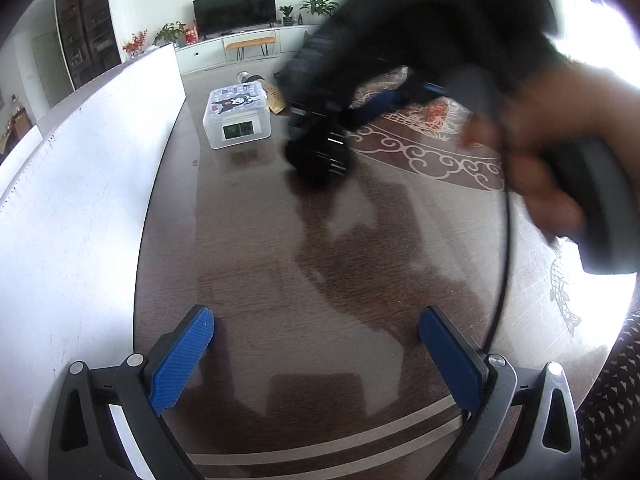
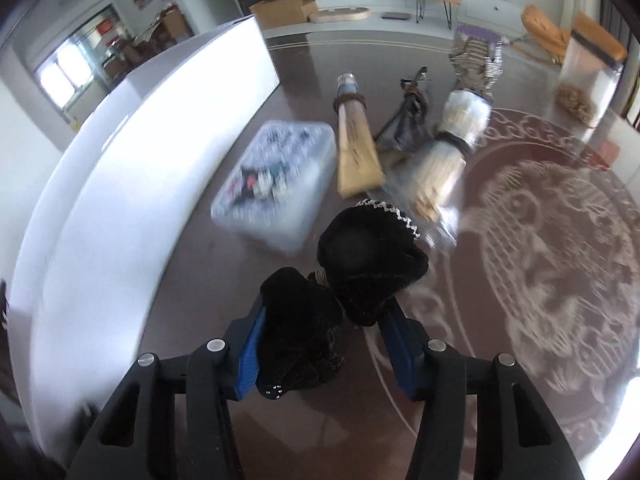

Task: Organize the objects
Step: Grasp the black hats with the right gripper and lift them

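My right gripper (image 2: 324, 344) is shut on a black velvet pouch (image 2: 360, 264) with a beaded trim, held just above the dark table (image 2: 200, 280). From the left wrist view the same pouch (image 1: 316, 156) hangs blurred under the right gripper (image 1: 360, 116), which a hand (image 1: 540, 140) holds. Lower in that view, my left gripper (image 1: 316, 320) stands open over bare table, nothing between its blue pads (image 1: 184, 356). A clear plastic box with a cartoon lid (image 2: 276, 184) (image 1: 236, 114) lies just beyond the pouch.
A tall white panel (image 2: 140, 160) (image 1: 80, 200) borders the table's left side. Behind the box lie a tan paper-wrapped bottle (image 2: 356, 148), a dark folded item (image 2: 404, 120) and a wrapped bundle (image 2: 448, 152). A clear container with an orange lid (image 2: 588, 68) stands far right.
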